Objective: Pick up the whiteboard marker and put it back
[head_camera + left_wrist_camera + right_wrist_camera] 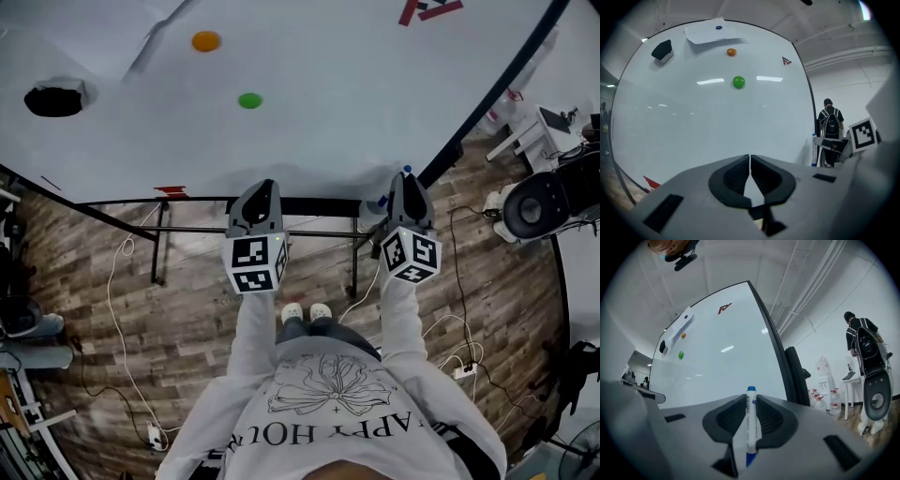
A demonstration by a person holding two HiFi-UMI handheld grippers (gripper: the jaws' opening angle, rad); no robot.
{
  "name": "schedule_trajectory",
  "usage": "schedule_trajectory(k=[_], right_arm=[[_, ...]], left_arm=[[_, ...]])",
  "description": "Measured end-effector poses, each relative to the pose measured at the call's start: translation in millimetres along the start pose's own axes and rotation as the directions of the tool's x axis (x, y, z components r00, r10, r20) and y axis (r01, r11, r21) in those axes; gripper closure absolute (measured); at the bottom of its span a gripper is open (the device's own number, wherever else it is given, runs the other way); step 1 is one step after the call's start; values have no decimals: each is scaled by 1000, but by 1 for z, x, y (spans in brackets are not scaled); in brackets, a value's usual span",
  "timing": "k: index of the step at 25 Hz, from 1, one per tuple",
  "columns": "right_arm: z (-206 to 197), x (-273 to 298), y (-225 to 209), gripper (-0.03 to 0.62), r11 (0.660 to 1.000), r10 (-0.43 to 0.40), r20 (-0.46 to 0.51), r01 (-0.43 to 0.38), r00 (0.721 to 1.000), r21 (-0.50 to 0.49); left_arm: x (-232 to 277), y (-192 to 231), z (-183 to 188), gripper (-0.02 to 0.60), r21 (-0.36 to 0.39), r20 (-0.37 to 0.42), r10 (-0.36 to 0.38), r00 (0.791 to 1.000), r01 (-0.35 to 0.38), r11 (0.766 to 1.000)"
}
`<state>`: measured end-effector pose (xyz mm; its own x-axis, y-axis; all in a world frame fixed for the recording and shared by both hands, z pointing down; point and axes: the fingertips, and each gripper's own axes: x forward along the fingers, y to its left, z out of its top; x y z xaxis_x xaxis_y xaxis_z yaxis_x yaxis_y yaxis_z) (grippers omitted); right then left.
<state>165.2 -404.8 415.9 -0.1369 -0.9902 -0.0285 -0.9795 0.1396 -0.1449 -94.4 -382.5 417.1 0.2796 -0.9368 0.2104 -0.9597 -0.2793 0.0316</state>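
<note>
Wood-plank floor [187, 319] and a large whiteboard [356, 84] fill the head view, the board taking up the top half of the frame. At the centre of the right gripper view the whiteboard marker [751, 423] stands upright, white-bodied with its blue cap on top, just in front of the board's dark right edge. The right gripper [751, 404] clamps it, both jaws pressing on its barrel, and in the head view this gripper sits right of centre below the board's lower edge. The left gripper [750, 176], left of centre in the head view, has its jaws closed together with nothing between them, and it faces the board. On the board a green magnet [249, 100] sits near the upper middle of the head view, an orange magnet [205, 40] above and left of it, and a black eraser [53, 99] at the far left. Cables [117, 309] trail across the floor at lower left. A person with a backpack [860, 341] stands at the right of the right gripper view.
</note>
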Motion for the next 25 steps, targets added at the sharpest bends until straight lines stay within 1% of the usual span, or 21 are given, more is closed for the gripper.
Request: schedule_trajectory(k=[5,12,19,21,23,25], right_arm=[[-26,4,-9,526,999,-22,-49,24,999,28],[-70,3,-14,526,997,-47,-150,57,988,59],[-99,-2,-11,525,996,-64,-235,76,970,42],[-101,-4,-10,515,997,-63,-241,74,968,37],[-101,-5,-9,476,997,-65,-243,75,968,33],[-98,-7,-10,468,996,-76,-237,84,969,23]], left_arm=[[3,-1,-8,571,-1,-19,2,1000,-2,1000],[2,4,-20,571,-7,-48,13,999,-13,1000],[0,6,-31,571,-17,-73,14,997,-15,1000],[-1,6,-33,571,-16,-76,12,997,-13,1000],[-2,7,-33,571,-18,-75,10,997,-12,1000],[-3,8,-34,571,-21,-74,10,997,-11,1000]])
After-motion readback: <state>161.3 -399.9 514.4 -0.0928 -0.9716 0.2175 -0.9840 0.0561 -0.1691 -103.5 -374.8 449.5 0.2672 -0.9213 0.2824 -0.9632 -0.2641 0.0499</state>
